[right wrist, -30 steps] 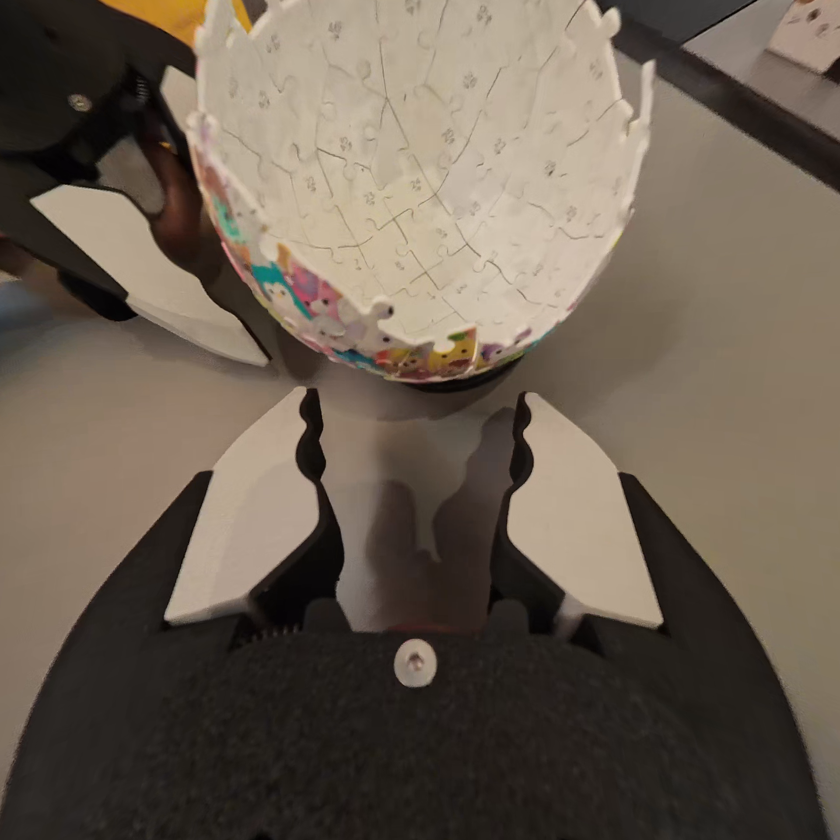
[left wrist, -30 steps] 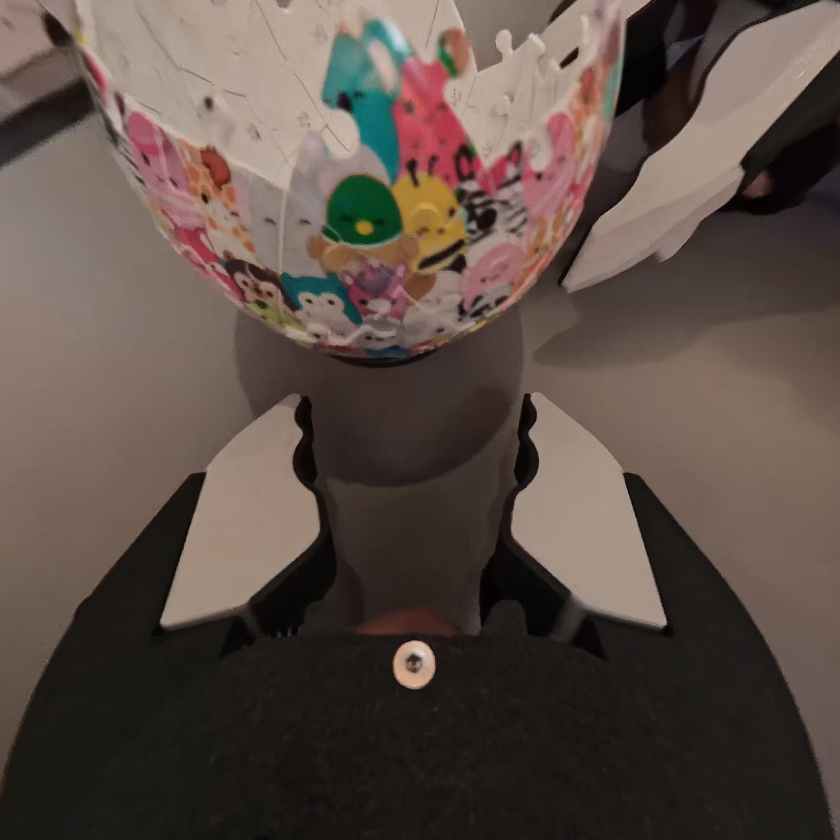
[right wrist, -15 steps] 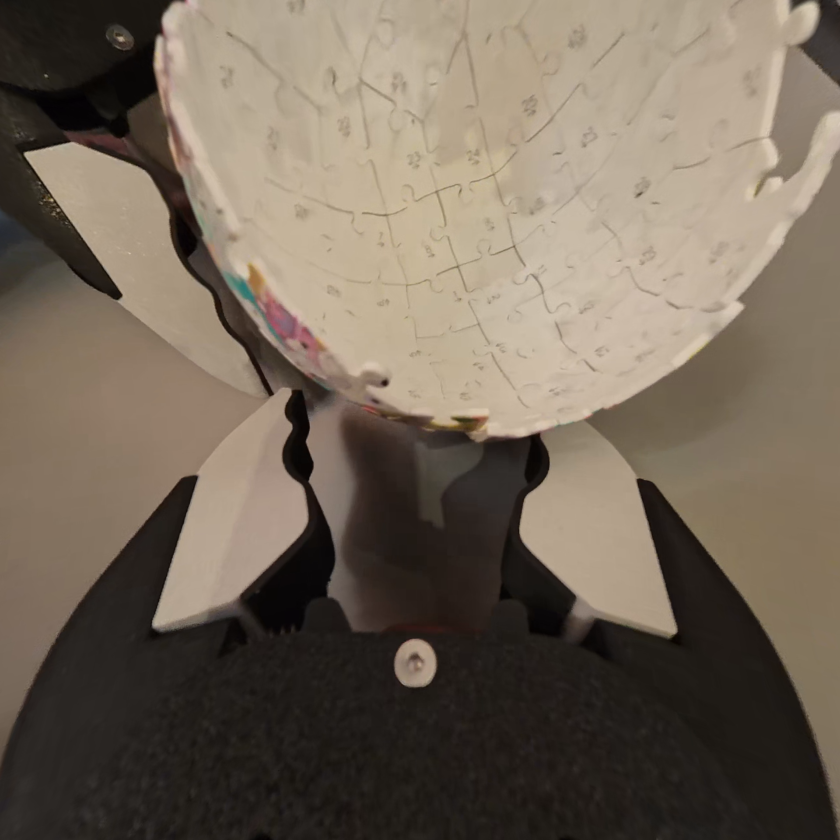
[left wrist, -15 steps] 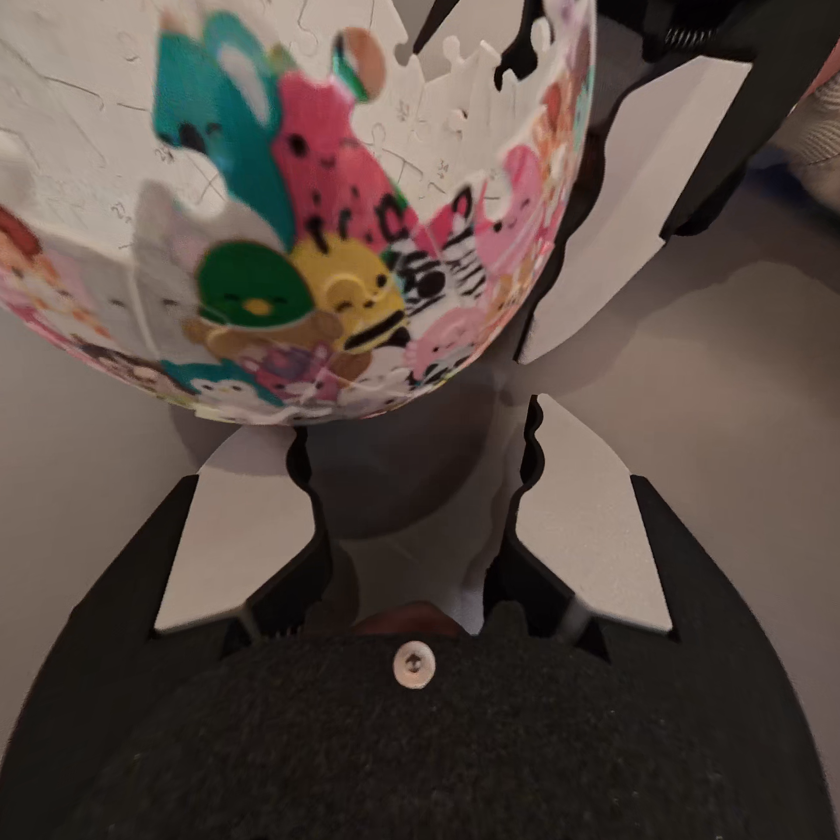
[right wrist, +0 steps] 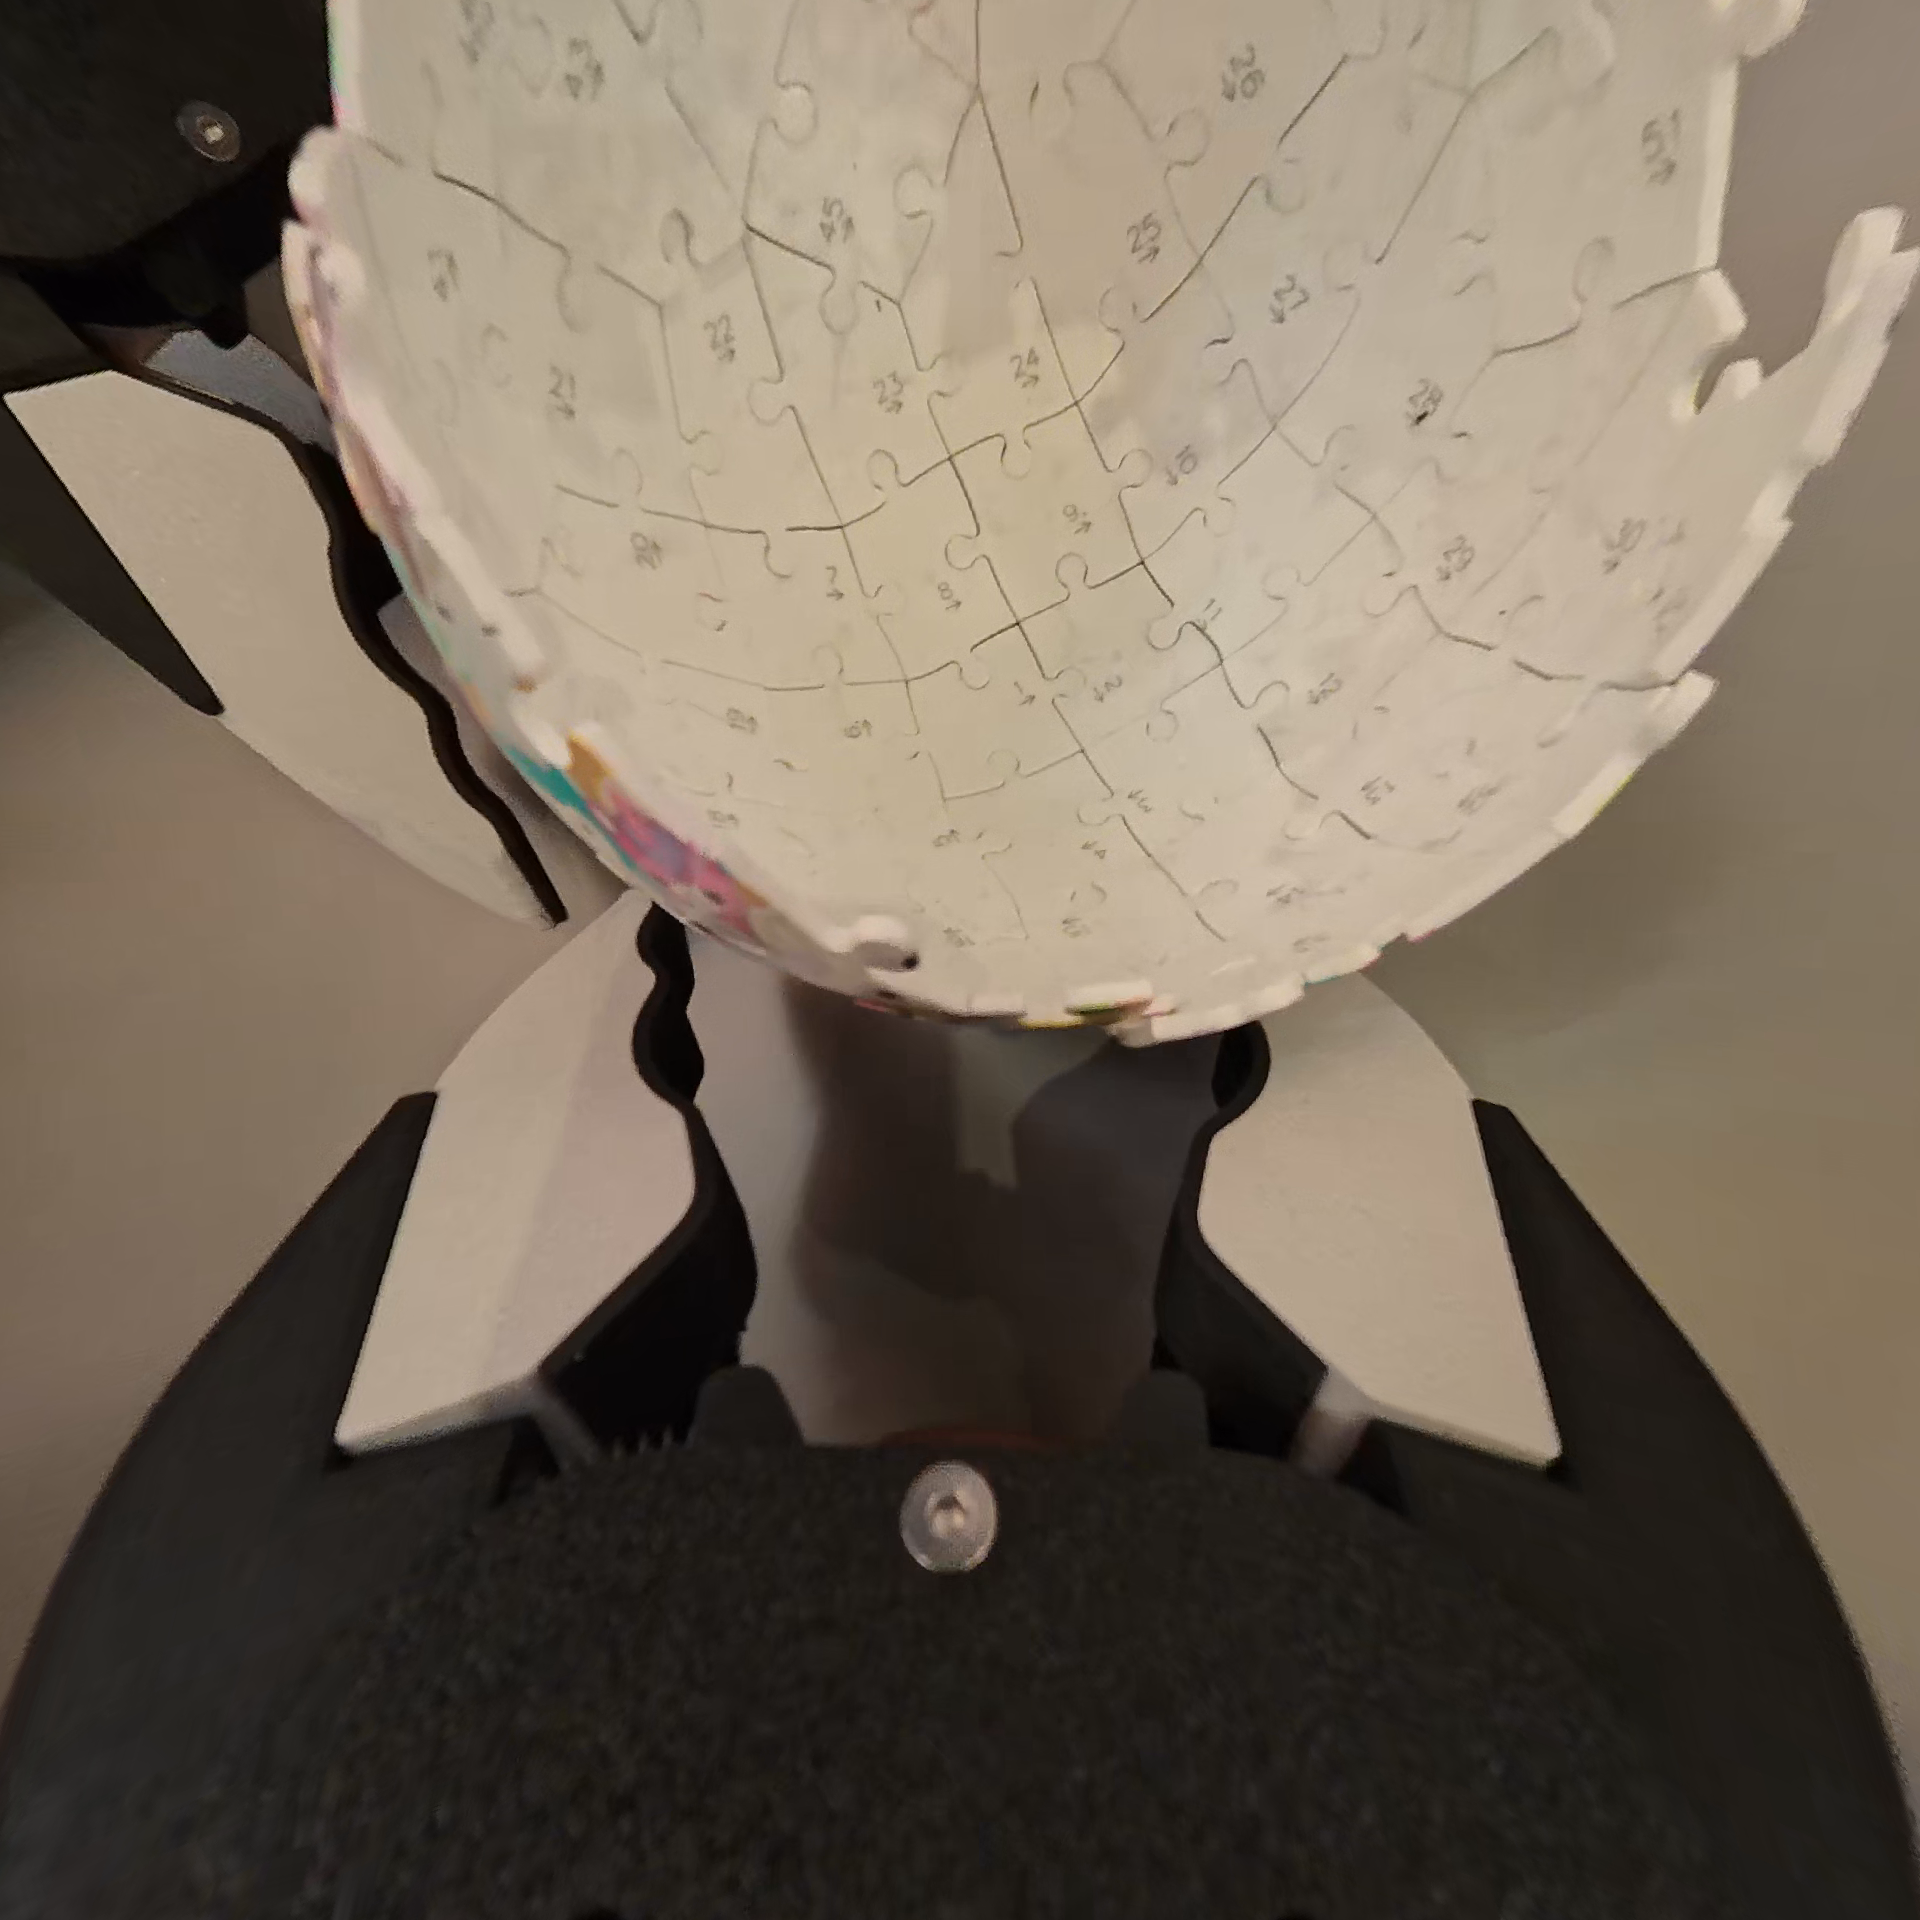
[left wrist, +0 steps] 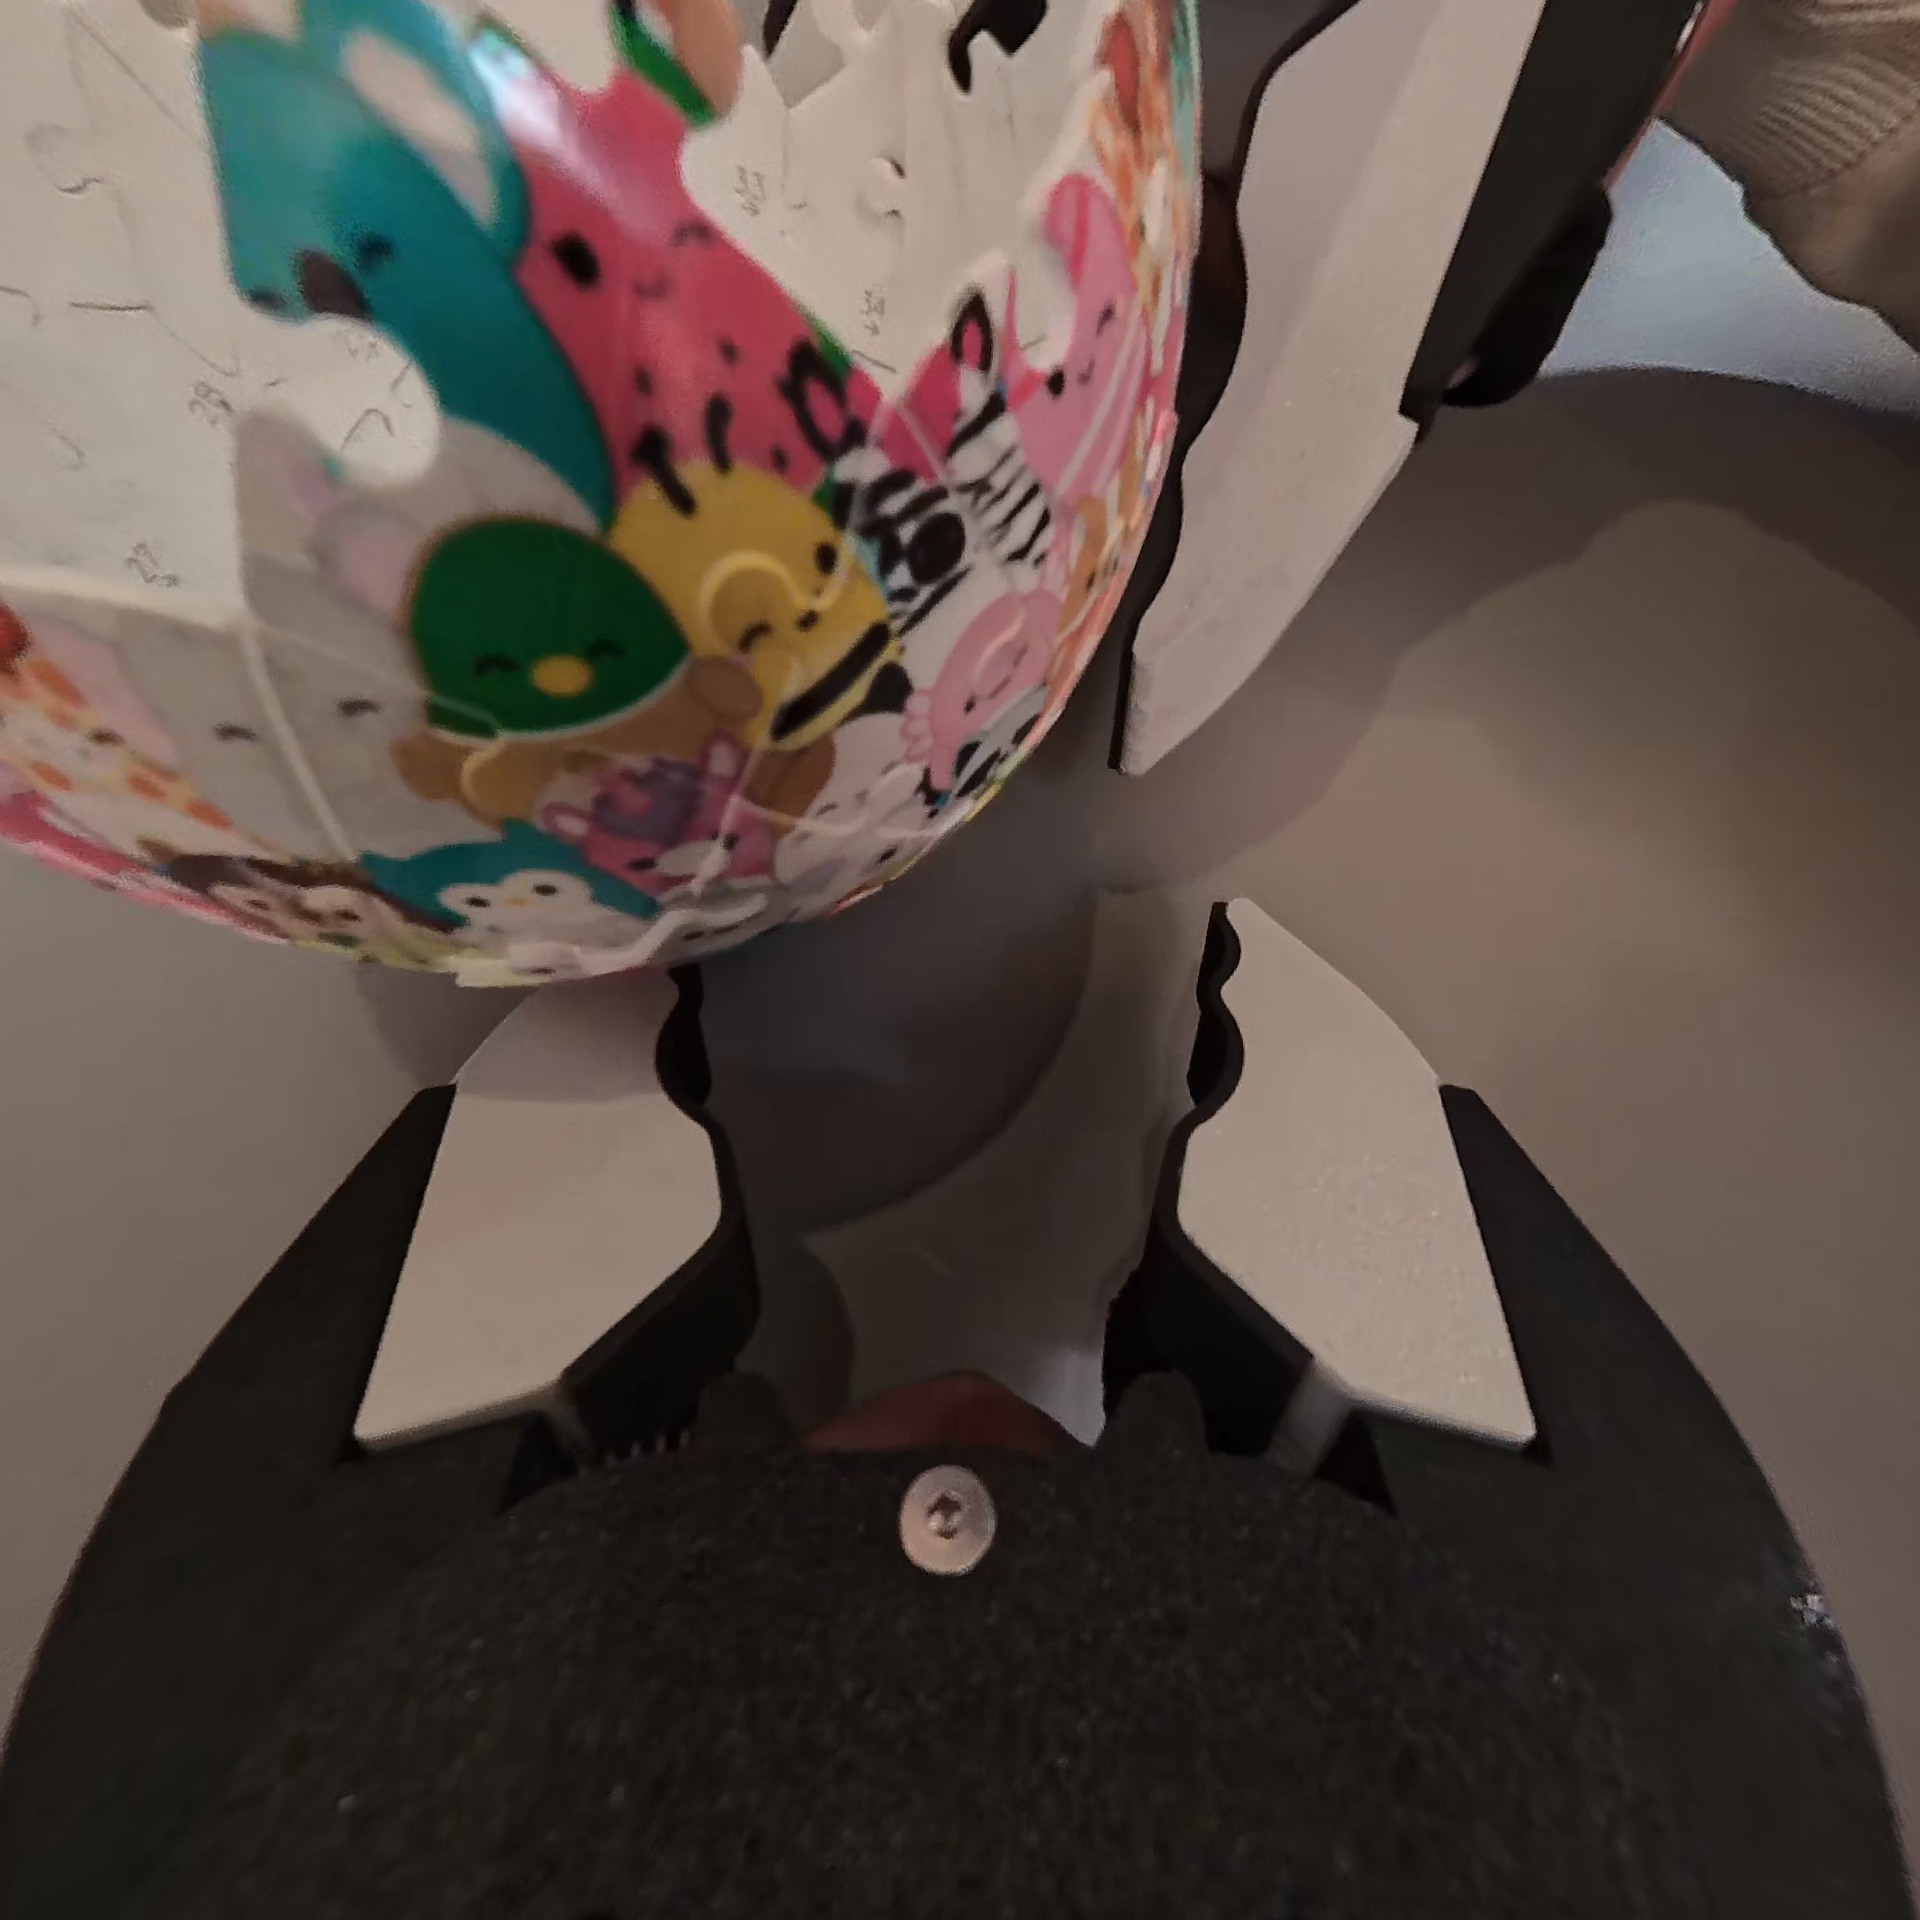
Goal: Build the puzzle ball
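The half-built puzzle ball point(left wrist: 582, 499) is a bowl-shaped shell with colourful cartoon animals outside and a white numbered inside point(right wrist: 1039, 499). It stands on a grey table and fills the top of both views. My left gripper point(left wrist: 951, 977) is open and empty, its left fingertip under the shell's lower edge. My right gripper point(right wrist: 951, 1008) is open and empty, its fingertips just below the shell's near rim. The right gripper also shows in the left wrist view point(left wrist: 1278, 436), close against the shell's side. The left gripper shows in the right wrist view point(right wrist: 312, 644), against the shell's left side.
The grey table point(left wrist: 1610, 935) stretches around the shell. A person's sleeve point(left wrist: 1808, 135) shows at the top right of the left wrist view.
Both grippers have moved in toward the puzzle ball, which now looms larger in each view. Both stay open. The ball has not visibly shifted.
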`<state>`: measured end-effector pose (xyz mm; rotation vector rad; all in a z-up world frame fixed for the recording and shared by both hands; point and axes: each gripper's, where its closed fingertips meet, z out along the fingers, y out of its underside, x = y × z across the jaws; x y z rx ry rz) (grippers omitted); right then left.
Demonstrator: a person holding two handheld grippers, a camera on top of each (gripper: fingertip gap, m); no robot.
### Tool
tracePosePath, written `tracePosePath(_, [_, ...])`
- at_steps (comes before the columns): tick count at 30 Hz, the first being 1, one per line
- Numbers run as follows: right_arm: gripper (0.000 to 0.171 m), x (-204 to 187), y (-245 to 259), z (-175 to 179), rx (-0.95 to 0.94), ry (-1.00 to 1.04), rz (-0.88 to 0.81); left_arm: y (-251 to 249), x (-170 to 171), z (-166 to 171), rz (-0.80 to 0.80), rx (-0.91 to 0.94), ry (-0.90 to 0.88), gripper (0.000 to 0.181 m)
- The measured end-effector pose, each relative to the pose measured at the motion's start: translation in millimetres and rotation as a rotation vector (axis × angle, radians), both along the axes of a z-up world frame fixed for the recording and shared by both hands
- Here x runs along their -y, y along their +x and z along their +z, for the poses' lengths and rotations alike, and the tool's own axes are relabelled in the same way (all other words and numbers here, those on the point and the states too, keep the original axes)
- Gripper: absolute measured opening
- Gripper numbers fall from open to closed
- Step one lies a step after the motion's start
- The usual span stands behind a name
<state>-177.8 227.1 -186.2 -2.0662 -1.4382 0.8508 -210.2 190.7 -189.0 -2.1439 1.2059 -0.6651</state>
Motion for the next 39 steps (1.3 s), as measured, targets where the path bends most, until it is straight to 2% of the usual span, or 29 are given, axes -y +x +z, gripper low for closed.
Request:
tracePosePath(5, [0.096, 36, 6, 0, -0.016, 0.005, 0.042, 6, 43, -1, -0.002, -0.009, 0.023, 0.088])
tracePosePath(8, [0.094, 49, 16, -2, 0.006, 0.035, -0.003, -1, 57, -3, 0.032, -0.04, 0.044, 0.089])
tracePosePath(11, [0.086, 62, 37, -1, 0.068, 0.1, -0.114, -18, 72, 4, 0.108, -0.036, 0.057, 0.089])
tracePosePath(13, [0.088, 78, 47, 5, 0.085, 0.152, -0.203, -27, 87, 24, 0.178, 0.039, 0.109, 0.087])
tracePosePath(17, [0.085, 112, 49, 30, -0.099, 0.24, -0.375, -54, 126, 59, 0.352, 0.241, 0.201, 0.086])
tracePosePath(20, [0.085, 118, 49, 37, -0.158, 0.278, -0.44, -84, 149, 64, 0.409, 0.252, 0.249, 0.087])
tracePosePath(22, [0.084, 114, 51, 39, -0.145, 0.315, -0.444, -99, 150, 79, 0.438, 0.24, 0.318, 0.09])
tracePosePath(24, [0.083, 104, 54, 45, -0.142, 0.354, -0.476, -112, 150, 85, 0.498, 0.312, 0.316, 0.073])
tracePosePath(25, [0.082, 100, 53, 50, -0.16, 0.358, -0.488, -119, 148, 84, 0.534, 0.324, 0.288, 0.07])
tracePosePath(27, [0.077, 93, 54, 60, -0.222, 0.353, -0.528, -132, 144, 93, 0.581, 0.377, 0.274, 0.079])
tracePosePath(29, [0.077, 89, 58, 61, -0.242, 0.34, -0.557, -157, 142, 101, 0.617, 0.373, 0.311, 0.076])
tracePosePath(31, [0.078, 86, 67, 59, -0.237, 0.339, -0.582, -192, 146, 105, 0.624, 0.291, 0.328, 0.08])
tracePosePath(32, [0.077, 86, 72, 59, -0.244, 0.336, -0.591, -215, 147, 110, 0.636, 0.233, 0.346, 0.072])
tracePosePath(35, [0.076, 86, 78, 60, -0.273, 0.316, -0.589, -262, 146, 130, 0.584, 0.159, 0.323, 0.071])
tracePosePath(37, [0.076, 83, 81, 59, -0.265, 0.325, -0.582, -287, 127, 130, 0.551, 0.059, 0.274, 0.079])
tracePosePath(39, [0.076, 79, 81, 56, -0.241, 0.334, -0.573, -306, 90, 120, 0.522, -0.084, 0.262, 0.073])
